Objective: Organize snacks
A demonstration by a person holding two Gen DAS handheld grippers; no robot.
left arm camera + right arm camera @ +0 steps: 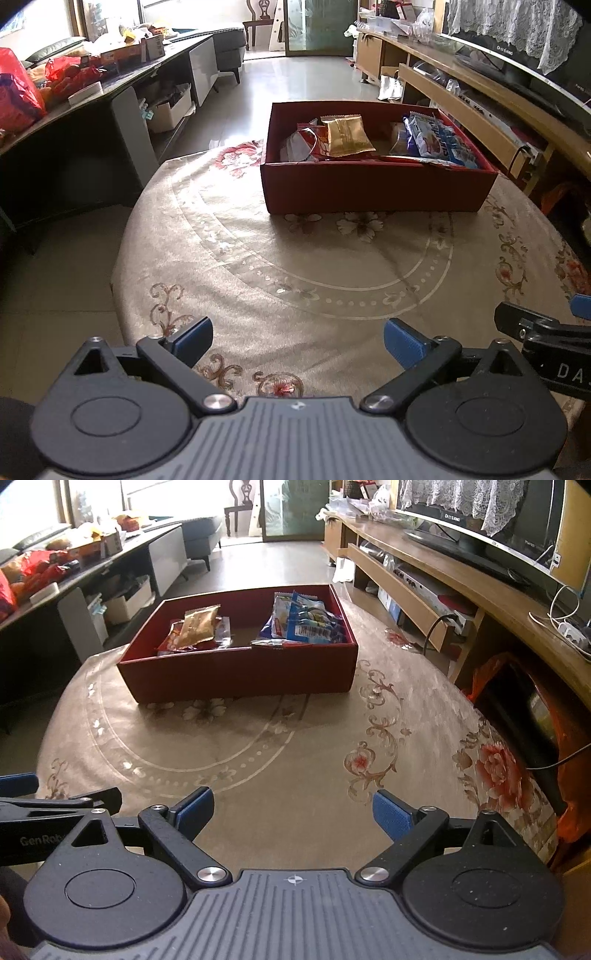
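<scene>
Left claw: the left gripper (298,341) sits at the bottom of its own view, blue pads spread wide, nothing between them, bare tablecloth (258,258) beneath.
Right claw: the right gripper (293,814) is likewise released, pads wide apart and empty, low in its frame over the same cloth.
Snacks: all lie inside the red box (373,188) on the far part of the round table; none lie loose on the cloth.
Box contents: a gold packet (347,136) leans on red wrappers (314,142) in the left half; blue packets (439,142) are piled in the right half.
Left view only: the right gripper's arm and a blue pad tip poke in at the right edge; the long side table with red bags (18,96) fills the upper left.
Right view only: the box's right outer corner, the left gripper's arm at the left edge, an orange bag (576,812) at the table's right side, a white power strip (572,631) with cables on the wooden cabinet.
Both views: a television (480,520) under a lace cover in the upper right, a wooden chair (260,18) at the far end of the room.
</scene>
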